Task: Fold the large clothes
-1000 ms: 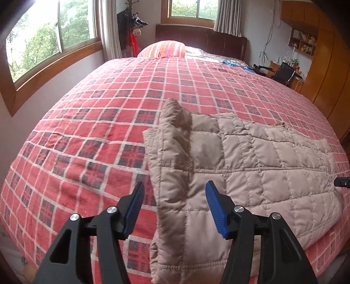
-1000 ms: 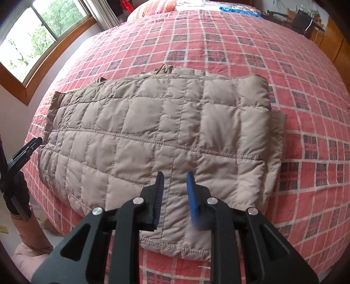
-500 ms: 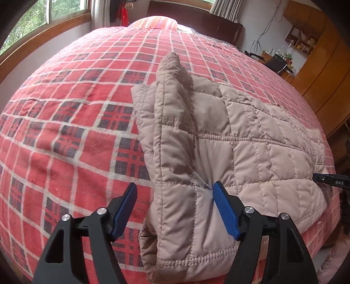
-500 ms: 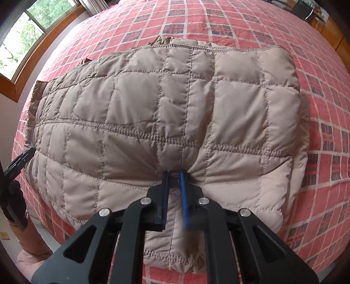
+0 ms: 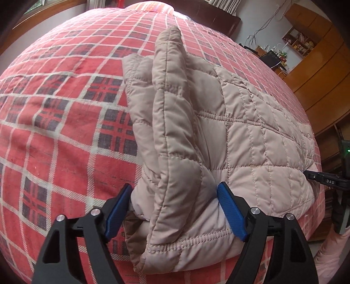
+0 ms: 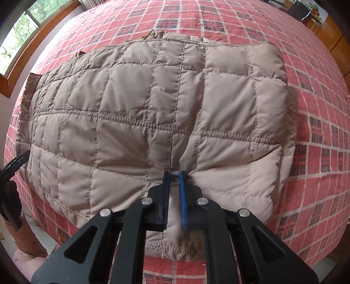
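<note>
Beige quilted jacket (image 6: 166,113) folded flat on bed's near edge, end bunched upward.

- 1 quilted beige jacket (image 6: 166,113), folded, on bed
- 1 red plaid bedspread (image 5: 56,122)
- 2 grippers: left gripper (image 5: 175,207), right gripper (image 6: 175,174)
- 4 blue finger pads total, 2 per gripper
- 1 striped pillow (image 5: 153,5) at far end
- 1 dark headboard (image 5: 218,18)
- 1 window (image 6: 19,28), right wrist view

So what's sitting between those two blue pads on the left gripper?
A thick folded edge of the tan quilted jacket fills the gap of the left gripper, lying on the red plaid bedspread. The left wrist view shows it.
</note>
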Action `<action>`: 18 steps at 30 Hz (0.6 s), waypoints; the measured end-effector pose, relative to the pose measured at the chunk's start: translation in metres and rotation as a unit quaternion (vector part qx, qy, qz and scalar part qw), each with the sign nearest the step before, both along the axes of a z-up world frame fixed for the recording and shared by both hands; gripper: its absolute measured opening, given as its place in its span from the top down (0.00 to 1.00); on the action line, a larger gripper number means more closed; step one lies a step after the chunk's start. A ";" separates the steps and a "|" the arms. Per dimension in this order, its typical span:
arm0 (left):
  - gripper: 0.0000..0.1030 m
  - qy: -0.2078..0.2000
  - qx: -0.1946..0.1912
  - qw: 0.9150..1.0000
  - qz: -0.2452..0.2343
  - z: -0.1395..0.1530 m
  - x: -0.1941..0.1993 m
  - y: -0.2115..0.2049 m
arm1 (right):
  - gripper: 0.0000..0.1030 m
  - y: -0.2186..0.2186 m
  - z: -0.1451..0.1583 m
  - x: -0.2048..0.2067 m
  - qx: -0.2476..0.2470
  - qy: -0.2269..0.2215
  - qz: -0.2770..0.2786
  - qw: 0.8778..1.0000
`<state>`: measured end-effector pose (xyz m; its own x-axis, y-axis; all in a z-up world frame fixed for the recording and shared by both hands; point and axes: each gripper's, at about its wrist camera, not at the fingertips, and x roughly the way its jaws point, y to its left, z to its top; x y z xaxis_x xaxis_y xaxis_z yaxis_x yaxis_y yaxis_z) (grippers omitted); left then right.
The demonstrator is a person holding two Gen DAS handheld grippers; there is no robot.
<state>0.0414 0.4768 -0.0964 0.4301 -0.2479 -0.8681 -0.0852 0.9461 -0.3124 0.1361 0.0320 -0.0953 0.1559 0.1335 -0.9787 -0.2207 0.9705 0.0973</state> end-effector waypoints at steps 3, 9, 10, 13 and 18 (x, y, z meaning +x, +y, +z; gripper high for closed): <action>0.38 -0.001 -0.007 1.000 -0.007 -0.001 0.000 -0.002 | 0.93 -0.003 -0.009 0.004 0.007 0.004 -0.006 1.000; 0.77 -0.003 -0.048 0.999 -0.012 0.011 0.001 -0.006 | 0.93 -0.018 -0.016 0.005 0.017 0.008 -0.014 1.000; 0.79 -0.008 -0.056 0.998 -0.010 0.016 0.000 -0.005 | 0.93 -0.019 -0.015 0.005 0.020 0.008 -0.017 1.000; 0.80 -0.030 -0.073 0.997 -0.012 0.038 -0.002 -0.006 | 0.93 -0.033 -0.005 0.007 0.029 0.012 -0.024 0.999; 0.81 -0.089 -0.068 0.992 -0.053 0.085 -0.006 -0.036 | 0.92 -0.048 0.006 0.003 0.029 0.007 -0.026 0.999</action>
<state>0.0358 0.4412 -0.0110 0.5382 -0.4101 -0.7363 0.0805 0.8946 -0.4395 0.1387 -0.0159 -0.0895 0.1502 0.1827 -0.9716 -0.1674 0.9733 0.1571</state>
